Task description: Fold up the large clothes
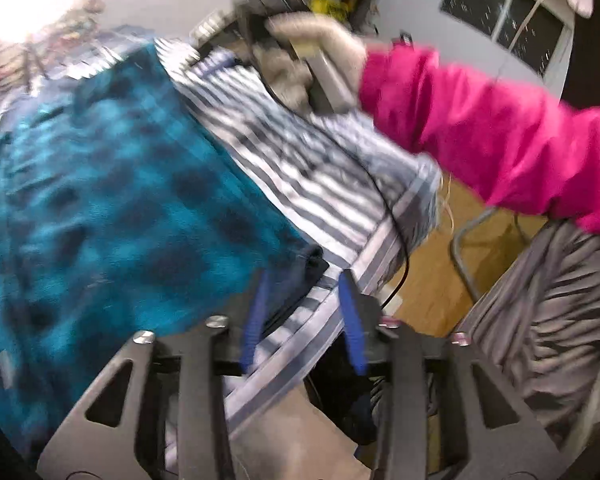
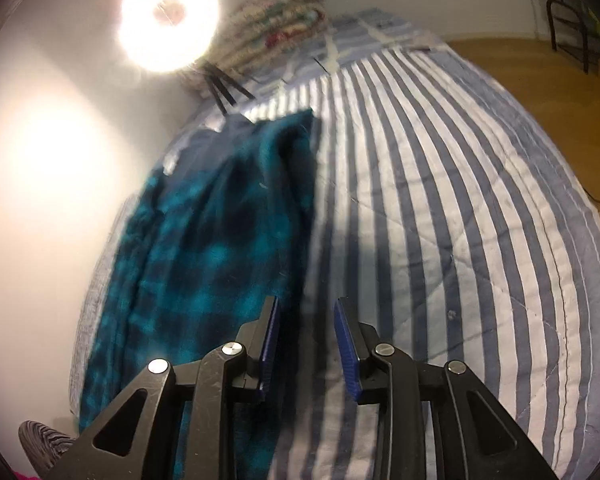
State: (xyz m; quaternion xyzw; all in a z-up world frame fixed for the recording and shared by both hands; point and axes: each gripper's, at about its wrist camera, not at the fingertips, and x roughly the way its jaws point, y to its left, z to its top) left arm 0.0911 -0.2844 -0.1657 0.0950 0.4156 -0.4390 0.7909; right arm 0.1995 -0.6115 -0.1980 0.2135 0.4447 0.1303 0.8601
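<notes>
A teal and dark plaid garment (image 1: 100,184) lies spread on a bed with a blue and white striped cover (image 1: 300,168). My left gripper (image 1: 306,276) is open just above the garment's near corner at the bed's edge, and its blue pads grip nothing. In the right wrist view the same garment (image 2: 204,240) runs up the left side of the striped cover (image 2: 440,208). My right gripper (image 2: 307,302) is open over the garment's right edge with nothing between its pads. A gloved hand (image 1: 320,36) on a pink sleeve (image 1: 480,128) holds that gripper, blurred, at the far end of the bed.
A bright ring light (image 2: 168,16) on a tripod and a folded floral blanket (image 2: 276,24) stand at the head of the bed by the wall. Wooden floor (image 2: 520,72) and a black rack (image 2: 572,36) lie to the right. A black cable (image 1: 380,192) crosses the cover's edge.
</notes>
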